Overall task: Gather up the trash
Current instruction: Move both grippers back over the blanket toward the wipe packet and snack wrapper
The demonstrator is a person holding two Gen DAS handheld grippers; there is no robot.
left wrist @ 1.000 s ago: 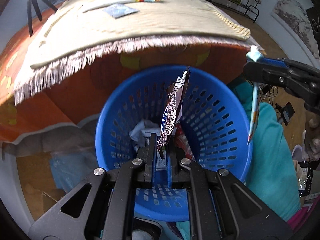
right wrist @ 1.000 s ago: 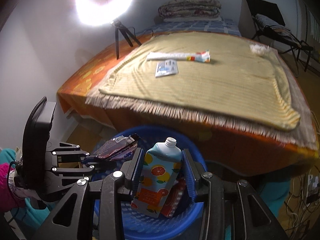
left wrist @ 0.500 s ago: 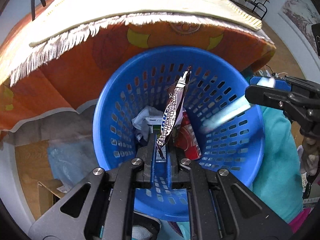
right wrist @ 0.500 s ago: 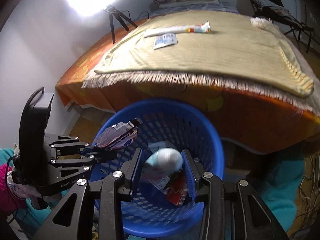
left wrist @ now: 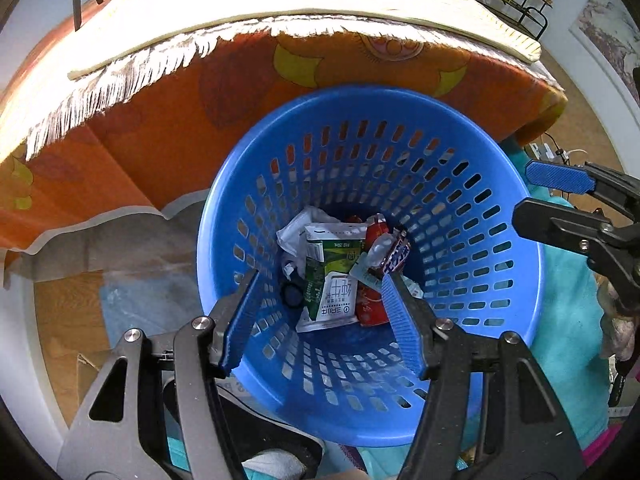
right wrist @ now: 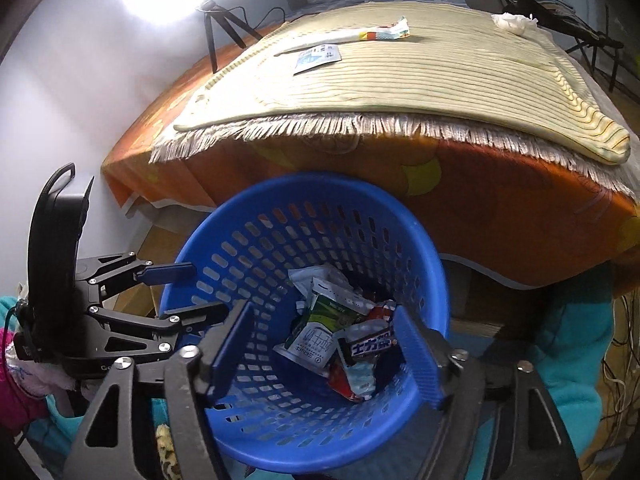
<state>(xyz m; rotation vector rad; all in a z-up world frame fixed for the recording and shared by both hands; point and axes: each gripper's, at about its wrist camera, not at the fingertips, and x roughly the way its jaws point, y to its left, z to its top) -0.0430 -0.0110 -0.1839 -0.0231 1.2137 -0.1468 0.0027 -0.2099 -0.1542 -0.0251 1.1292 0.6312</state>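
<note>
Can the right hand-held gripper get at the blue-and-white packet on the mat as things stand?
Probably yes. The right hand-held gripper is over the blue basket, jaws opening with nothing between them, and the blue-and-white packet lies flat and uncovered on the mat.

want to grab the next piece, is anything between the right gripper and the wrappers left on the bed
Nothing visible blocks it. The right gripper, jaws opening and empty, hangs over the blue basket; the long wrapper and blue-white packet lie exposed on the striped mat.

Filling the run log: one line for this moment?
left hand-held gripper: opening, empty | right hand-held gripper: opening, empty | blue basket: holds trash | bed: wrappers remain
</note>
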